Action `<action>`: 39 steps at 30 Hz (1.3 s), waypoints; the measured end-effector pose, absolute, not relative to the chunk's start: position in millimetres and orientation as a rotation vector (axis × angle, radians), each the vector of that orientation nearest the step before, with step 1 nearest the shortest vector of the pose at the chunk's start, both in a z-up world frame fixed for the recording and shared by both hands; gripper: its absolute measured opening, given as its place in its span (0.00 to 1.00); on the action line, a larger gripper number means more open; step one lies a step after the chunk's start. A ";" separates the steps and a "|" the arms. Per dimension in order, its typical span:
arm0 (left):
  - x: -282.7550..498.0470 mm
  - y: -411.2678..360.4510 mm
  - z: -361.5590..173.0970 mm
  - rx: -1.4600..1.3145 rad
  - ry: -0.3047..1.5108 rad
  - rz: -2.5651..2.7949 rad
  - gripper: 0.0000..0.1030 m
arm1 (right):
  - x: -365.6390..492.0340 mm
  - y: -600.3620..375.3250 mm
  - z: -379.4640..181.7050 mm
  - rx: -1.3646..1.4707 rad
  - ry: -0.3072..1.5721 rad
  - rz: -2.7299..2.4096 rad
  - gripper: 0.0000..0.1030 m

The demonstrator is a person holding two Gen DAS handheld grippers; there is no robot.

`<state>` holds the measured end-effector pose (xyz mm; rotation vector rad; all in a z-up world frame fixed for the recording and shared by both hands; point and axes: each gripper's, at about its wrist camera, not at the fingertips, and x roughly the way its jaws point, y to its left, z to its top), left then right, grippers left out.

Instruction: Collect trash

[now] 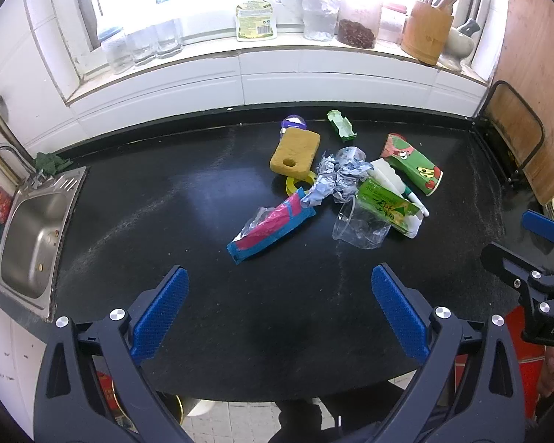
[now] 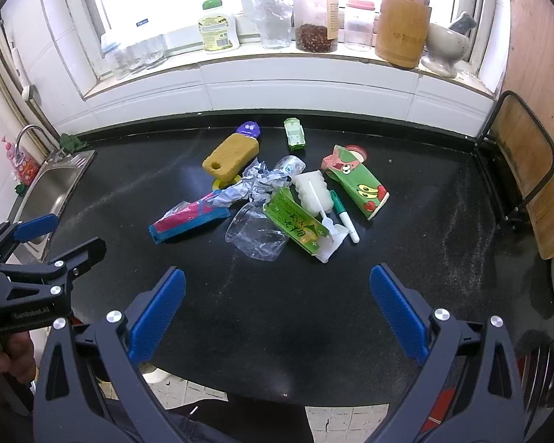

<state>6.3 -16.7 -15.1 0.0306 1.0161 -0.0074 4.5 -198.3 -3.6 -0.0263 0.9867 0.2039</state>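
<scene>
I keep both grippers back at the near edge of the black counter (image 1: 136, 199), because nothing is chosen yet. The left gripper (image 1: 279, 310) has its blue fingers (image 1: 158, 317) spread wide w/ nothing between them; the right gripper (image 2: 277, 310) is the same, wide and empty.

The trash lies in one loose heap ahead of the fingers, well apart from them. Nearest to my left fingers is the flat pink-and-blue plastic wrapper (image 1: 271, 229), a bit left of centre. Nearest to my right fingers is the crushed clear plastic cup (image 2: 256, 234), touching the green paper box (image 2: 297, 223) behind it. Crumpled silver foil (image 1: 338, 177) and the green cartoon drink carton (image 2: 358, 182) lie further ahead.

I judge the yellow sponge (image 2: 231, 157) and the white bottle brush (image 2: 314, 192) are mixed in, so prob. not trash. No bin shows clearly in either view.
</scene>
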 end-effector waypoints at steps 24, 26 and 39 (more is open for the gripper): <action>72.3 6.3 -73.8 0.186 1.060 -0.136 0.94 | 60.6 -241.1 -37.8 -0.040 1.006 0.204 0.94; 89.5 8.1 -89.9 0.198 1.063 -0.165 0.94 | 80.9 -253.8 -48.2 -0.056 1.011 0.199 0.95; 164.6 9.3 -181.8 0.272 1.105 -0.230 0.88 | 233.5 -290.6 -158.5 -0.199 1.174 0.310 0.91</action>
